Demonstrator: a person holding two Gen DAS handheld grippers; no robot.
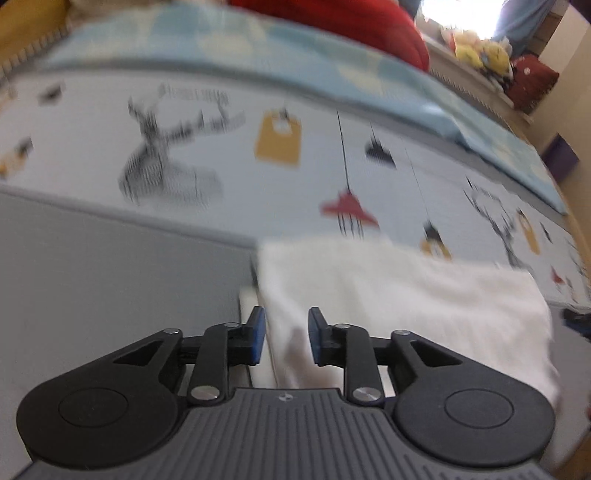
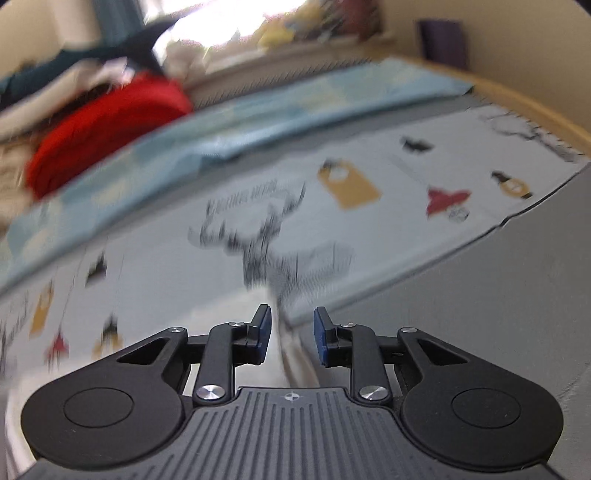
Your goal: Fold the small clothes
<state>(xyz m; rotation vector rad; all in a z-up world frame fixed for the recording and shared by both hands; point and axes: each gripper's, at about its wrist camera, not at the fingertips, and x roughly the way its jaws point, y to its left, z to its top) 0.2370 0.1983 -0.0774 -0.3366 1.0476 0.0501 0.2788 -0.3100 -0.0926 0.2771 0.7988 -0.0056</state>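
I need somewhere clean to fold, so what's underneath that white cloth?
The white fabric garment lies partly on the pale printed sheet with deer and lantern motifs, partly over the grey mat. Whatever lies directly beneath it is covered.

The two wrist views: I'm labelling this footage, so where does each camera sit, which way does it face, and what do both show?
Left wrist: on the left gripper, facing forward and down along its blue-padded fingers at a white garment on the deer-print sheet; only the gripper shows, jaws apart.
Right wrist: on the right gripper, facing down at the white garment's edge; only the gripper shows, jaws apart.
Shared: garment, sheet, light blue blanket, red cloth.
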